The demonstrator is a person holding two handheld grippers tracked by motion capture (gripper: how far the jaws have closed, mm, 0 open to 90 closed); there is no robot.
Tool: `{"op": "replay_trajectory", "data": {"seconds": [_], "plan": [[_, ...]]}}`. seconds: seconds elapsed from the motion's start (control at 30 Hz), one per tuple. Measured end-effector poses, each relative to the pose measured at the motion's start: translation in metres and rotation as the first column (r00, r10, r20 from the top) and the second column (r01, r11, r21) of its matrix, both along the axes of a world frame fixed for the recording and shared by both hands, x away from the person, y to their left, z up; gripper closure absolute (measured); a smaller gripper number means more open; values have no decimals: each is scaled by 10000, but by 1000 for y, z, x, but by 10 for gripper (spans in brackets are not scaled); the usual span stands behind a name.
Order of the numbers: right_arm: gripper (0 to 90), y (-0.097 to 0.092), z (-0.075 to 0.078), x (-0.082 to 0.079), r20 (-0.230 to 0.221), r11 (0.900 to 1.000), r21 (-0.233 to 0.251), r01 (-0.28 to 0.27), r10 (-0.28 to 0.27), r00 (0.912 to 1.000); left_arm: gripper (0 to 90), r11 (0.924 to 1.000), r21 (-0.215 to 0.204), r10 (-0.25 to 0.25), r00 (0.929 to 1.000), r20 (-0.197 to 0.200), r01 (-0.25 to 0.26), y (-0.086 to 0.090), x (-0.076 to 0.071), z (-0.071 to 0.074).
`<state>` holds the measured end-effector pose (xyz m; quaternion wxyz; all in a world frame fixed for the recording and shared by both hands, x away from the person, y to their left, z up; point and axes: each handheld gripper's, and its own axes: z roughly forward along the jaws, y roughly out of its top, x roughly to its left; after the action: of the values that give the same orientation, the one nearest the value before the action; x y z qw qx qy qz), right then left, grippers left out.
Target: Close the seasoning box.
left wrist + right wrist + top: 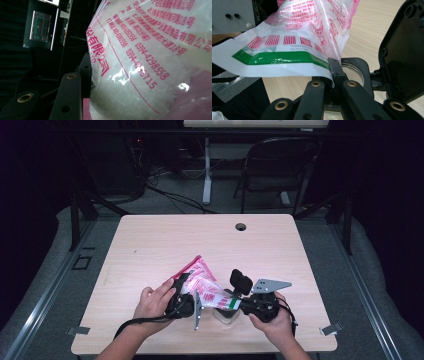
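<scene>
- The table [150,245] is pale wood with rounded corners and a small round cable hole [241,226] near its far edge.
- Around it lies grey floor, with a dark folding chair [277,165] and a white desk leg [206,170] beyond the far edge; the rest of the room is dark.
- The bag [202,282], clear plastic with red print and white grains inside, is held over the near middle of the table, between the two hands.
- The left gripper [181,302] is clamped around the bag's filled body; in the left gripper view the bag [150,62] presses against the dark jaw on the left.
- The right gripper [239,304] is clenched on the bag's white end with the green stripe [274,58], its two jaws pinching the edge of the plastic together.
- A small clear jar [226,314] stands on the table just under the striped end of the bag, near the front edge.
- A black lid [241,281] sits up just behind the right gripper.
- The far half of the table and both side strips are bare wood, so there is open room toward the back, left and right.
- The hands work close to the front edge.
</scene>
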<state>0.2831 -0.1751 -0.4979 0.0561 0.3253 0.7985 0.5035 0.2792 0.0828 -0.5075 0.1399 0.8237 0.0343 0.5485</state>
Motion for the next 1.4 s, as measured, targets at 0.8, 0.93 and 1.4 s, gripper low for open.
{"op": "replay_trajectory", "data": {"seconds": [0.8, 0.93, 1.4], "plan": [[900, -1, -2, 0, -52, 10000, -30, 61, -61, 10000, 589, 9962, 867, -106, 9990, 445, 67, -4, -4, 10], [900, -2, -2, 1, -65, 10000, -13, 60, -60, 10000, 589, 9954, 959, -120, 9988, 474, 74, -5, -3, 12], [900, -2, -3, 1, -102, 10000, -79, 29, -30, 9999, 590, 9931, 1163, -201, 9974, 691, 119, -6, -4, 14]]}}
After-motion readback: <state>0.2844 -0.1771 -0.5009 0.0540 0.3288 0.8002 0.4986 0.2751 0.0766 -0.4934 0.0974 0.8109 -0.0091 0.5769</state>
